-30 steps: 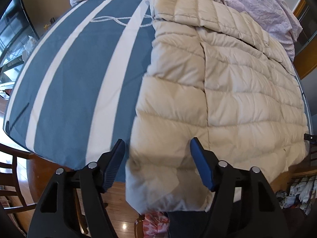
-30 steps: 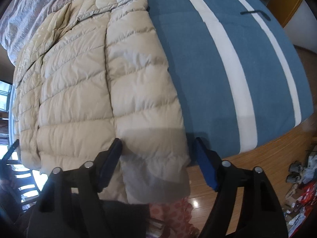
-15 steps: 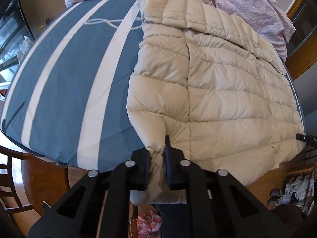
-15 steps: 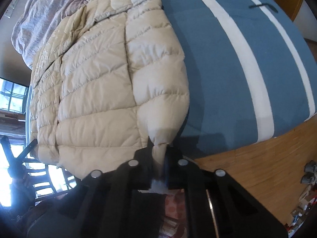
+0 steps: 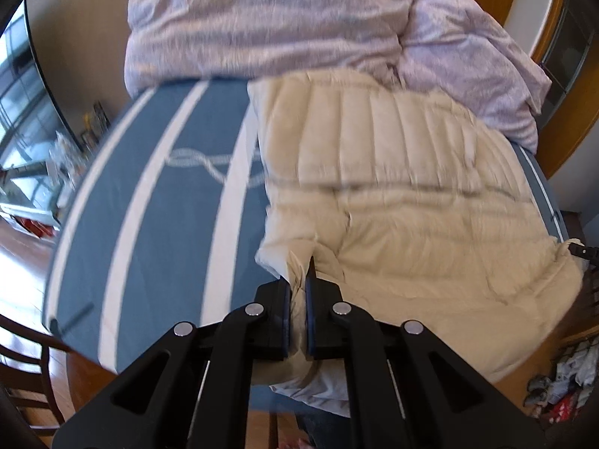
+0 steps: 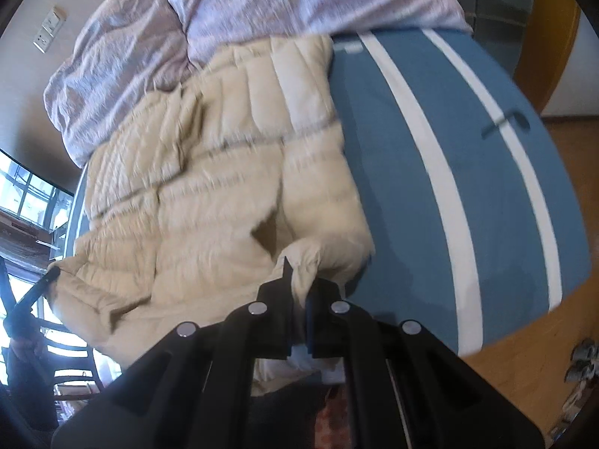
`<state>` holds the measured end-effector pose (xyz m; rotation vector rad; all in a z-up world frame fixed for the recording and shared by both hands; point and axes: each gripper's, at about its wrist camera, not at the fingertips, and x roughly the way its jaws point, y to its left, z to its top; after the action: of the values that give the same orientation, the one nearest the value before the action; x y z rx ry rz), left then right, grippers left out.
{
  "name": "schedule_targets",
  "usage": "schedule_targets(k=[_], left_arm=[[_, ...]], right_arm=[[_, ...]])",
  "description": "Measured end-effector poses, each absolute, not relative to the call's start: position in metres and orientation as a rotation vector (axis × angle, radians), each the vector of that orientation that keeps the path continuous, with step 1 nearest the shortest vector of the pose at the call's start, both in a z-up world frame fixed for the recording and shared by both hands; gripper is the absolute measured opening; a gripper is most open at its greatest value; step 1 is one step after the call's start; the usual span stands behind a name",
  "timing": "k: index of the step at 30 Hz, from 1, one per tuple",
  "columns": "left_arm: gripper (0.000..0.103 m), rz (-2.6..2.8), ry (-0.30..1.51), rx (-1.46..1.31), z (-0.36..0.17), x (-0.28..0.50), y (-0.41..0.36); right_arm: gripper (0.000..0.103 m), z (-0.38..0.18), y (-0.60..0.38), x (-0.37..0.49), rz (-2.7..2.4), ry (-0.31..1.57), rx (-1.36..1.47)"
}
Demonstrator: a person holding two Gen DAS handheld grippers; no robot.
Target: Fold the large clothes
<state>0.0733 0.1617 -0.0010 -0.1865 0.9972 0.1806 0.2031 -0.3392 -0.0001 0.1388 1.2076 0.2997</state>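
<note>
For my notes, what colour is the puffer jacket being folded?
Cream beige puffer jacket, quilted; clearest in the left wrist view.

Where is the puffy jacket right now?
The puffy jacket lies on the blue striped bed cover, right of the stripes in the left wrist view, below the lilac duvet. Both grippers pinch its near hem.

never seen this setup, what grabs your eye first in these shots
A puffy cream quilted down jacket sprawls across the blue bedspread with white stripes. The left gripper and right gripper each have their jaws pinched shut on its near hem. A rumpled lilac duvet is heaped behind it.
</note>
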Motion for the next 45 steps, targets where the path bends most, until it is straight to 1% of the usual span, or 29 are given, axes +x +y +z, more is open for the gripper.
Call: schedule_targets(k=[8,16,22,29,30,32,33,34,35,37,38,39,40,41,42,45], left_arm=[[0.005,0.254,0.962,-0.135,0.016,0.141,0.177],[0.005,0.348,0.931,-0.141,0.037,0.206,0.191],[0.005,0.399,0.949,-0.181,0.033,0.244,0.203],[0.005,0.377,0.992,-0.201,0.012,0.295,0.226],[0.005,0.371,1.001,-0.199,0.007,0.304,0.228],[0.005,0.362,1.014,-0.205,0.001,0.318,0.232],[0.006,0.355,1.019,-0.211,-0.003,0.326,0.234],[0.006,0.348,1.022,-0.218,-0.006,0.332,0.236],[0.010,0.339,1.025,-0.234,-0.008,0.339,0.238],[0.012,0.324,1.023,-0.267,-0.008,0.346,0.243],[0.018,0.318,1.017,-0.281,-0.007,0.348,0.245],[0.028,0.312,1.008,-0.293,-0.005,0.349,0.248],[0.035,0.314,0.993,-0.298,-0.002,0.349,0.251],[0.055,0.327,0.975,-0.291,0.001,0.349,0.253],[0.069,0.351,0.932,-0.274,0.008,0.345,0.256],[0.070,0.349,0.899,-0.268,0.015,0.337,0.259]], right_arm=[[0.005,0.021,-0.299,0.281,0.292,1.144,0.069],[0.005,0.033,-0.275,0.366,0.252,1.076,0.076],[0.005,0.031,-0.256,0.418,0.214,1.069,0.084],[0.006,0.013,-0.238,0.463,0.132,1.078,0.120],[0.007,0.009,-0.238,0.467,0.121,1.079,0.129],[0.013,0.001,-0.237,0.478,0.085,1.085,0.155],[0.018,-0.002,-0.238,0.483,0.077,1.084,0.185],[0.035,-0.003,-0.239,0.486,0.074,1.079,0.207],[0.050,-0.003,-0.240,0.489,0.070,1.066,0.234],[0.059,0.005,-0.243,0.489,0.073,1.021,0.265],[0.061,0.011,-0.244,0.488,0.078,0.991,0.271],[0.061,0.015,-0.245,0.487,0.081,0.971,0.269],[0.062,0.021,-0.247,0.484,0.081,0.939,0.263],[0.064,0.026,-0.249,0.479,0.077,0.905,0.253],[0.064,0.029,-0.250,0.476,0.075,0.885,0.248],[0.064,0.028,-0.258,0.462,0.092,0.847,0.247]])
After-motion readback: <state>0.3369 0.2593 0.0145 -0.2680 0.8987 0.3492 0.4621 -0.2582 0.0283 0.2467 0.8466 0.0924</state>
